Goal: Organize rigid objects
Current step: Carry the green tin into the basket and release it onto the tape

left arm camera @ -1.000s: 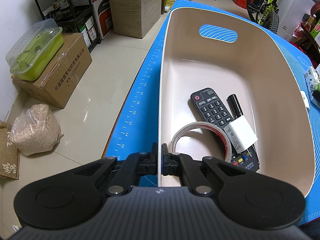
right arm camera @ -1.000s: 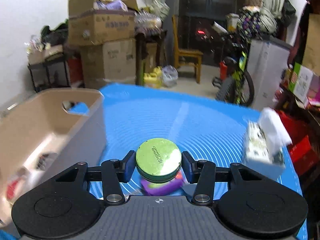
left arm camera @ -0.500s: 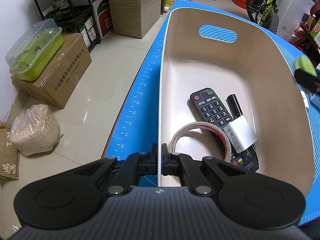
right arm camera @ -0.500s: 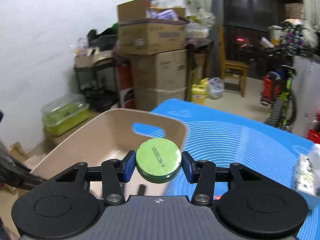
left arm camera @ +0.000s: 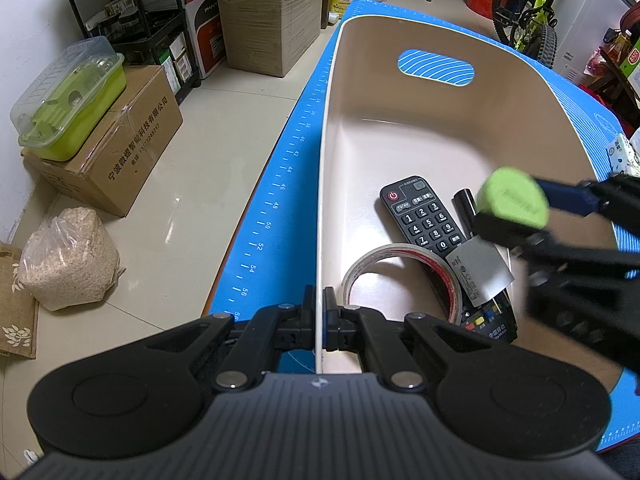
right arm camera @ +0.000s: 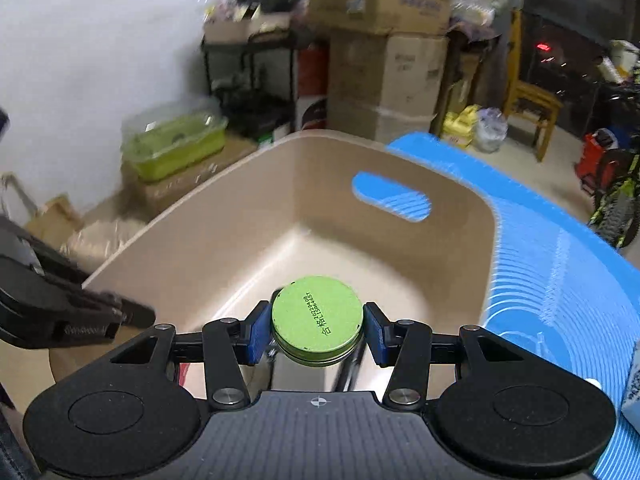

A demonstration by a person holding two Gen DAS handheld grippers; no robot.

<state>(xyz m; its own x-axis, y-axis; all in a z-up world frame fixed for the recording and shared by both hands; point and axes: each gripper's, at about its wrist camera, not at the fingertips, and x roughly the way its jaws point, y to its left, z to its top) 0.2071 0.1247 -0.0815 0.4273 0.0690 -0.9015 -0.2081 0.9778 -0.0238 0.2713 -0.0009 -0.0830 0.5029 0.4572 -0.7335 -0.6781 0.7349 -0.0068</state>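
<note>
A beige plastic bin [left arm camera: 520, 92] [right arm camera: 248, 236] stands on the blue mat [left arm camera: 276, 184] [right arm camera: 560, 272]. My left gripper [left arm camera: 319, 304] is shut on the bin's near left wall. Inside the bin lie a black remote [left arm camera: 424, 224], a roll of tape [left arm camera: 384, 258], a black marker [left arm camera: 464, 202] and a small grey box [left arm camera: 478, 274]. My right gripper [right arm camera: 317, 330] [left arm camera: 516, 208] is shut on a round green tin [right arm camera: 317, 314] [left arm camera: 514, 198] and holds it in the air over the bin's right side, above the remote.
Left of the table the floor holds a cardboard box [left arm camera: 116, 152] with a green lidded container [left arm camera: 68, 100], a bag of grain [left arm camera: 68, 260], a shelf and more boxes [left arm camera: 272, 12]. A tissue pack [left arm camera: 626, 154] lies on the mat to the right; a bicycle [left arm camera: 532, 20] stands behind.
My right gripper has carried the green tin leftward from over the mat to over the bin and has turned. The left gripper and the bin have kept still.
</note>
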